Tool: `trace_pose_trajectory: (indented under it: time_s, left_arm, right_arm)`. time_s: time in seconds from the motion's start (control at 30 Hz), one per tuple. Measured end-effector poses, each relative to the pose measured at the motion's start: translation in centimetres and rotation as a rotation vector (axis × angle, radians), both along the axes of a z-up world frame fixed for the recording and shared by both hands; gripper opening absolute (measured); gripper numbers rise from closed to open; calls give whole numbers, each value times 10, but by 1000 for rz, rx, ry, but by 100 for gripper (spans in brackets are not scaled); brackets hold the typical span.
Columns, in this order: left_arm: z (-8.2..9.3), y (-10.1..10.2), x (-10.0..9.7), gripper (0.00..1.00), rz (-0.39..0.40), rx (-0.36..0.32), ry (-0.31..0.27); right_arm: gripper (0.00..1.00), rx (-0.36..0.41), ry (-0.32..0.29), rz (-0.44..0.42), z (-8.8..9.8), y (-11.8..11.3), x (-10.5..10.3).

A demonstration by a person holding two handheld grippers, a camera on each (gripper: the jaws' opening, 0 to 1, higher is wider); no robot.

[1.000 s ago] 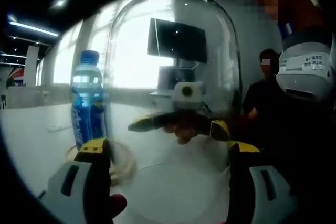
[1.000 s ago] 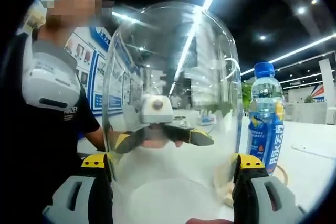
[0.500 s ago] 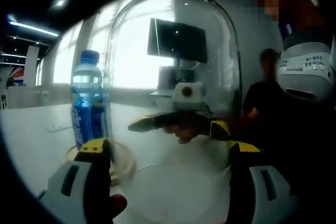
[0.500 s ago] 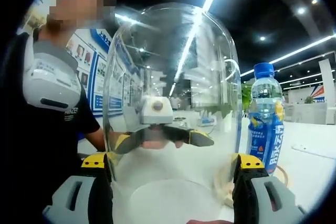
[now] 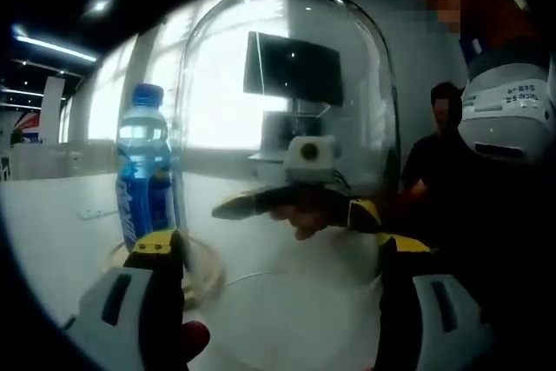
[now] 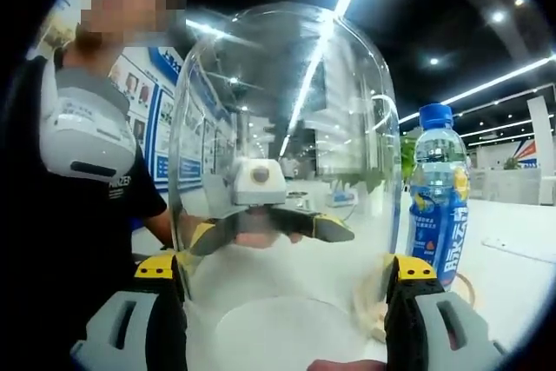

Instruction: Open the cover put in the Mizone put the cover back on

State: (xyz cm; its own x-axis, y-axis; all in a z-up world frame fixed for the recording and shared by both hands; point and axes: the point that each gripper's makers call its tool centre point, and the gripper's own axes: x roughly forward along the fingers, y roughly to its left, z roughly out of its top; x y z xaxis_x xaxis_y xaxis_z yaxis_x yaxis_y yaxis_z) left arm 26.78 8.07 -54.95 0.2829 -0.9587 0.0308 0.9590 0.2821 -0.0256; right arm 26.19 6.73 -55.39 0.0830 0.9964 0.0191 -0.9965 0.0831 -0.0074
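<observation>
Nothing has moved: both jaws clamp the cover (image 5: 287, 128), Mizone (image 6: 439, 193) beside.

Glass cover (image 5: 287, 128): base cut off by lower edge. Mizone bottle (image 5: 143, 171): foot hidden behind left tool (image 5: 278, 254). Label print on bottle unreadable. Far tool seen through glass, blurred.

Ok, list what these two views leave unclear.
- Base under the Mizone bottle: in the left gripper view, cut by the left hand-held gripper jaw and distorted through the glass cover.
- Bottle label text: too small in the right gripper view.
- Right hand-held gripper: contact with the cover is blurred by reflections.
</observation>
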Motion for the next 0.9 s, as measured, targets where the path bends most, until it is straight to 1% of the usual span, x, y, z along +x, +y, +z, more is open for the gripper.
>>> trace_pose_trajectory:
  time_s: [0.4,0.5,0.7,0.83,0.9]
  left_arm:
    - [0,-2,0,81,-3,13,8]
    - [1,-3,0,81,-4,25,15]
    - [2,-3,1,81,-5,20,35]
    - [6,-3,-1,81,-1,21,33]
    - [10,-2,-1,81,-2,10,26]
  right_arm:
    - [89,-10,3,-5,1,-1,0]
    - [90,-11,6,-7,1,-1,0]
    - [90,-5,23,-9,5,-1,0]
    - [90,5,23,-6,8,-2,0]
    - [90,10,19,-7,11,-1,-1]
